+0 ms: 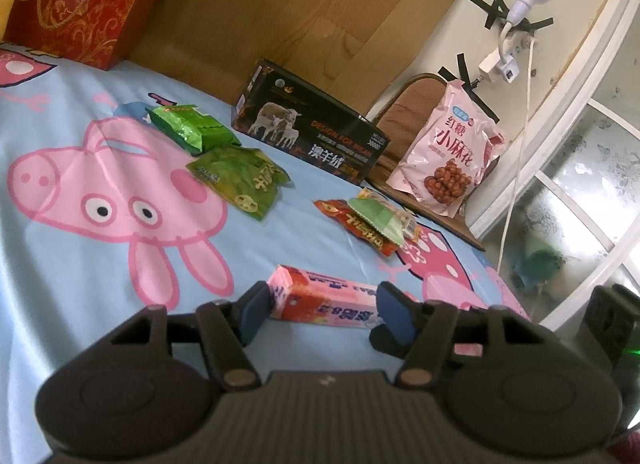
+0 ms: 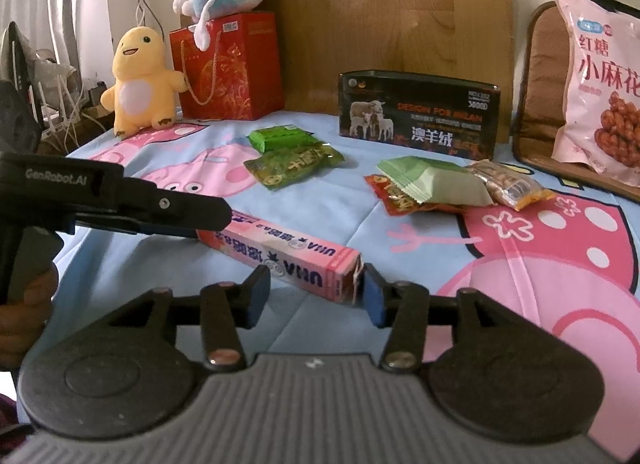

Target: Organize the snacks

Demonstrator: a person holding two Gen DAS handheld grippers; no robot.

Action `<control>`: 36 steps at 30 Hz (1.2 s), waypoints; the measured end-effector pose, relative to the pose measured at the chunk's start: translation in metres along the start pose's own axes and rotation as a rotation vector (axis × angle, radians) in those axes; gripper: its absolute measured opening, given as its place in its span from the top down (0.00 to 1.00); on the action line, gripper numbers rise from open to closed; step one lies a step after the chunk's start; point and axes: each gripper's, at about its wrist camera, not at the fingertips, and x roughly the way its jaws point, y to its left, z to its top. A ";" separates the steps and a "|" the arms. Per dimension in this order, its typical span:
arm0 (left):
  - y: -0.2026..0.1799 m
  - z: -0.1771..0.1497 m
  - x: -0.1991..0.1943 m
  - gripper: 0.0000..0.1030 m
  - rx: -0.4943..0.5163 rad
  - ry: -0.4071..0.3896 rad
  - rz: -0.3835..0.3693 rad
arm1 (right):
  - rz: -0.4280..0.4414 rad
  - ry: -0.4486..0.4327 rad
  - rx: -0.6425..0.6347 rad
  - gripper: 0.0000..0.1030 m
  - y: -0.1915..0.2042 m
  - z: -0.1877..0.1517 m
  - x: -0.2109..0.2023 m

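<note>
A long pink snack box [image 1: 320, 300] lies on the blue cartoon bedsheet [image 1: 80, 264]. My left gripper [image 1: 324, 306] is open, its blue pads astride one end of the box. In the right wrist view the box [image 2: 280, 254] lies diagonally; my right gripper [image 2: 312, 296] is open around its near end, and the left gripper's fingers [image 2: 172, 210] reach over its far end. Two green packets [image 2: 292, 152] lie mid-sheet. A pile of a pale green, a red and a peanut packet [image 2: 440, 188] lies to the right.
A black open box with sheep picture [image 2: 418, 114] stands at the back by the wooden headboard. A big pink snack bag [image 2: 600, 96] leans on a brown chair at right. A red gift bag [image 2: 228, 68] and plush toys [image 2: 138, 82] stand back left.
</note>
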 end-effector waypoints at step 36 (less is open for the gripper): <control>-0.001 0.001 -0.006 0.49 0.018 -0.042 0.031 | -0.014 -0.063 -0.018 0.56 0.000 0.009 -0.003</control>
